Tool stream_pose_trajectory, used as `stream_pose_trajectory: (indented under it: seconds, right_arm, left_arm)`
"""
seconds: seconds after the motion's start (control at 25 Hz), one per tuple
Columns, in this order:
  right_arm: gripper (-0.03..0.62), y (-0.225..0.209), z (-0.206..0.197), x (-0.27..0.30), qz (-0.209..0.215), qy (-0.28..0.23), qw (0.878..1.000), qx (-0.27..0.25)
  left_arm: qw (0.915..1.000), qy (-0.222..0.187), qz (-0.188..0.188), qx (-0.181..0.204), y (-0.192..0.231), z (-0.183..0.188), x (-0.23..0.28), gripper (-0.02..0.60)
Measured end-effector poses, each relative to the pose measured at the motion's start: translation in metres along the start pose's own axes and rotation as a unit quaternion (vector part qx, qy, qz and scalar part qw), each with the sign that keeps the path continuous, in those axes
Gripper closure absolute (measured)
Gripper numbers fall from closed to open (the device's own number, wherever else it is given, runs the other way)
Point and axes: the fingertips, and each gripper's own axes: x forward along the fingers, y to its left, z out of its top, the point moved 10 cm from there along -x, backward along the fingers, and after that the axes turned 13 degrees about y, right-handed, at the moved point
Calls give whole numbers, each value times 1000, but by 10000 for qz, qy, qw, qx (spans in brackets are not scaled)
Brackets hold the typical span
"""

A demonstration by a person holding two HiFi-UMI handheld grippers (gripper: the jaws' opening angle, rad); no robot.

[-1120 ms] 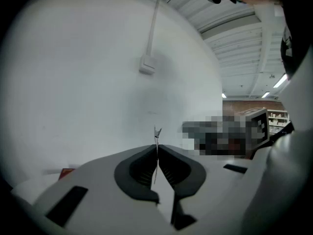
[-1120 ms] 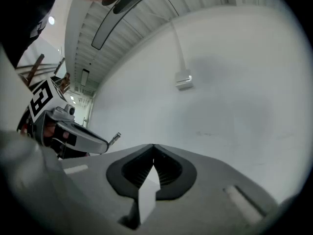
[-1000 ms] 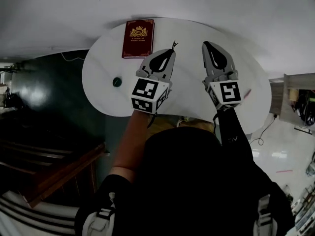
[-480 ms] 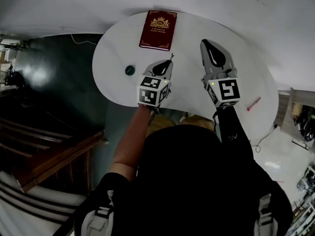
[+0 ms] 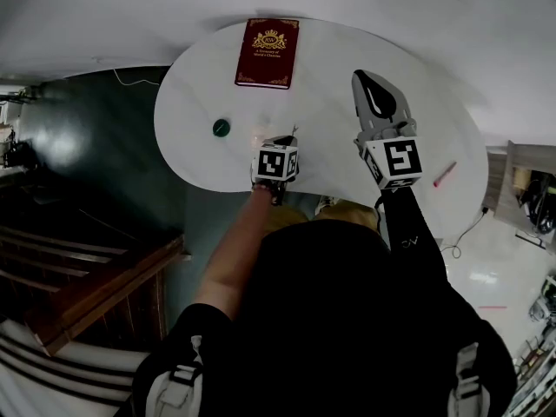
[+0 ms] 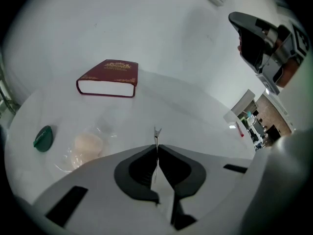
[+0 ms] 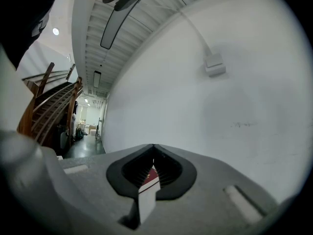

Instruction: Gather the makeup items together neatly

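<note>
My left gripper [image 5: 286, 141] [image 6: 157, 147] points down at the white table [image 5: 339, 159] near its front edge. It is shut on a thin metal tool [image 6: 157, 132] whose forked tip sticks out past the jaws. Just left of the tip lies a beige sponge puff in a clear bag [image 6: 86, 146] [image 5: 259, 135]. Further left is a small green item [image 5: 221, 128] [image 6: 43, 138]. A pink stick [image 5: 444, 174] [image 6: 239, 130] lies at the table's right. My right gripper [image 5: 368, 80] [image 7: 153, 146] hovers level over the table, shut with nothing in it.
A dark red book [image 5: 268, 52] [image 6: 108, 77] lies at the table's far side and shows through the right gripper's jaws [image 7: 149, 176]. A white wall rises behind the table. Dark floor and a wooden stair rail [image 5: 104, 289] lie to the left.
My left gripper has dropped towards the table's near edge and tipped downward, still holding the thin tool. The right gripper has shifted only slightly.
</note>
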Motion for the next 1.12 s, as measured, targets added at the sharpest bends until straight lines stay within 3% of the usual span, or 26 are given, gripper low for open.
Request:
stream_pose_trajectory:
  seconds: [0.12,0.36,0.48,0.56,0.68,0.76,0.84,0.96,1.12]
  right_arm:
    - [589,-4,-3,-2,-57,32,10000,-32]
    - [589,-5,0,-3,-52,24,10000,37]
    - [589,-7,-1,-3,-68,19,10000,50]
    - [589,-8,-2,-4,-88,1,10000,17]
    - [589,-9,4,-5,-88,-84,9999,2]
    - [589,-8,9,-5,-75,-142,9999,6]
    - [589,-8,11,-5,-56,-181,9998,-22]
    - [589,-5,14,-4,-25,-233,9997,-82]
    - [589,-3,15,-6,-12,-168,9997,-199]
  left_arm:
    - [9997,160,33,-170,3,-2,10,565]
    - [9995,255,162,-117,6,-4,16,561]
    - [9997,216,104,-64,3,-3,15,511]
    - [9999,-51,132,33,-1,5,3,494]
    - [9951,-842,339,383,-9,31,-36,494]
    - [9848,-1474,596,699,-15,51,-70,494]
    - [9673,-2173,822,1019,-23,70,-107,494]
    - [9342,-3107,1009,1430,-35,94,-161,499]
    - [8841,-4156,1300,1694,-49,102,-221,500]
